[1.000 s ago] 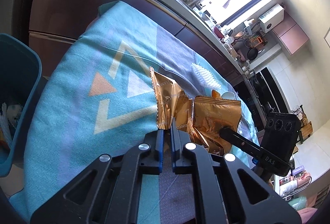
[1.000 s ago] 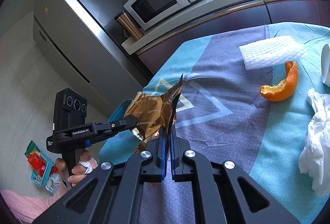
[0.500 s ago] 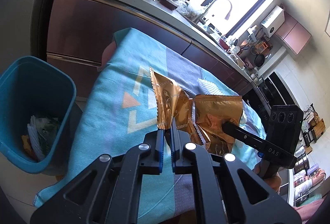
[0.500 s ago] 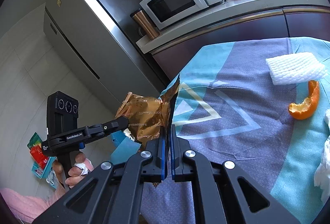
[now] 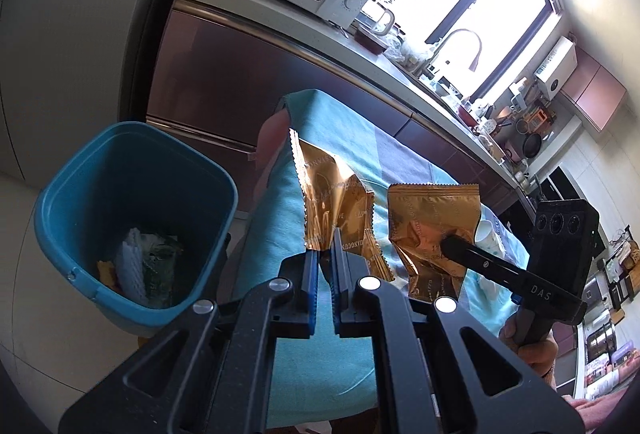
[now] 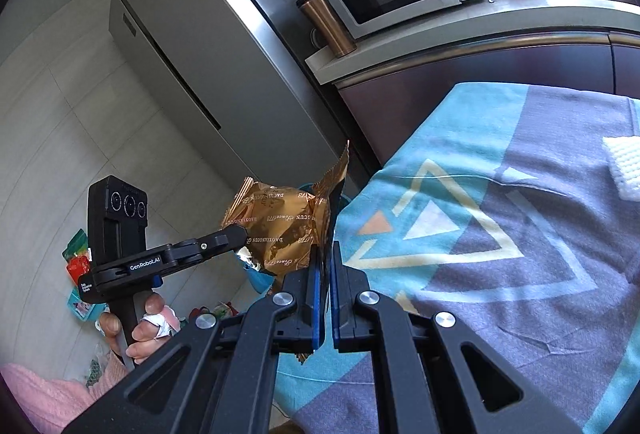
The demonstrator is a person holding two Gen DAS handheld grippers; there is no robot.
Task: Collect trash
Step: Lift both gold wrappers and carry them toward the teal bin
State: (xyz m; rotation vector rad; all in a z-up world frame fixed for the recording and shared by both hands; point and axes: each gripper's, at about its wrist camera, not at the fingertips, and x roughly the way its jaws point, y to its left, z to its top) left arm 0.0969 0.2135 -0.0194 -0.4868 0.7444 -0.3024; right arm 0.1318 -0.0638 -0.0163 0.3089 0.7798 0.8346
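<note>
Two gold wrappers are up in the air, one per claw: the left gripper is clamped on the left wrapper, the right gripper pinches the right wrapper. The teal bin sits lower left of frame, nearer the left claw, so I'd guess that one drops first.
</note>
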